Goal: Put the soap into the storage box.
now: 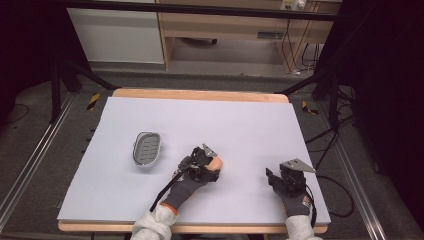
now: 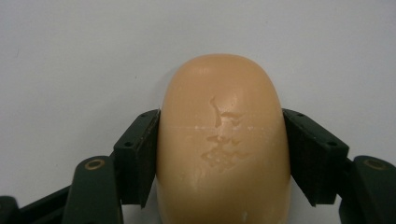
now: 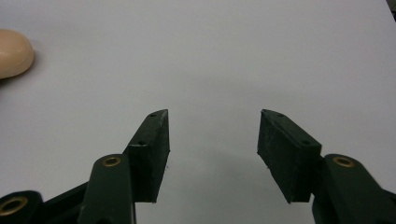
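Note:
A peach-coloured bar of soap [image 2: 223, 140] lies on the white table sheet [image 1: 225, 125], and my left gripper [image 1: 212, 167] is shut on it, both black pads pressed flat against its long sides. In the high view the soap [image 1: 217, 163] pokes out past that gripper near the table's middle front. A grey oval soap dish [image 1: 148, 148] with a slotted floor sits to the left of it, apart from it. My right gripper [image 3: 212, 140] rests low at the front right [image 1: 276, 179], jaws open with bare sheet between them. The soap's rounded end [image 3: 11, 52] shows at the left edge of the right gripper view.
The sheet covers a wooden table whose front edge [image 1: 200, 229] runs under my forearms. Black stand legs [image 1: 320, 80] and cables lie on the floor beyond the table's right side. A wooden cabinet [image 1: 225, 25] stands at the back.

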### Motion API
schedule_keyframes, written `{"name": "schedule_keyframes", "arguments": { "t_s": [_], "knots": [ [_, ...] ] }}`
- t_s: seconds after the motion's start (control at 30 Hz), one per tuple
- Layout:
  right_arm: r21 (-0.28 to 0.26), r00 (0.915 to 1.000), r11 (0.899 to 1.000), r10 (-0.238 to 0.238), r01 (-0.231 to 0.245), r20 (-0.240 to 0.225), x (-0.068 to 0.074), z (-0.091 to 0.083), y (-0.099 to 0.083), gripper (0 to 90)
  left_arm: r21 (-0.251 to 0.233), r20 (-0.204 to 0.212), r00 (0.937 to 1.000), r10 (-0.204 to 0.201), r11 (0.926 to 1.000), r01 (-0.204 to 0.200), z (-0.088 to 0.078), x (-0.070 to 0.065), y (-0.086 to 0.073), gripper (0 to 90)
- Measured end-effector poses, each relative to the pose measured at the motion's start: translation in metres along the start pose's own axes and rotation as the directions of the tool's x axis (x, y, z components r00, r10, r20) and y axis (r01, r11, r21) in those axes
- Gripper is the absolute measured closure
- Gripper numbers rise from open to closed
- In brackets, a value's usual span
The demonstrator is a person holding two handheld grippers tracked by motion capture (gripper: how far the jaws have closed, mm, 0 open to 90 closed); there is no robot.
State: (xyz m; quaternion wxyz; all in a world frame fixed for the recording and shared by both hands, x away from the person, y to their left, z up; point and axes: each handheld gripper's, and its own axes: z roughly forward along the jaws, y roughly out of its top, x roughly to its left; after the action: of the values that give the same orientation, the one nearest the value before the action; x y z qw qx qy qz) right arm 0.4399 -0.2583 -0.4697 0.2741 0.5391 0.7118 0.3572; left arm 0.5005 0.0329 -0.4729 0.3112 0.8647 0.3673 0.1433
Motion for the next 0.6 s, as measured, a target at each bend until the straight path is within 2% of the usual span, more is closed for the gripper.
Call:
{"name": "schedule_keyframes", "arguments": {
  "t_s": [0.1,0.4,0.6],
  "knots": [
    [0.0,1.0,1.0,0.0,0.0,0.0,0.0,0.0,0.0,43.6,0.003,0.001,1.0,-0.001,1.0,0.001,-0.002,0.0,0.0,32.0],
    [-0.001,1.0,1.0,0.0,0.0,0.001,0.0,0.0,0.0,43.6,-0.029,0.018,0.9998,-0.002,0.9996,0.002,-0.017,0.0,0.003,32.0],
    [-0.002,1.0,1.0,0.0,0.0,0.0,-0.001,-0.001,0.0,43.5,-0.043,0.013,0.9999,0.0,0.9991,0.001,-0.027,0.003,0.003,32.0]
  ]
}}
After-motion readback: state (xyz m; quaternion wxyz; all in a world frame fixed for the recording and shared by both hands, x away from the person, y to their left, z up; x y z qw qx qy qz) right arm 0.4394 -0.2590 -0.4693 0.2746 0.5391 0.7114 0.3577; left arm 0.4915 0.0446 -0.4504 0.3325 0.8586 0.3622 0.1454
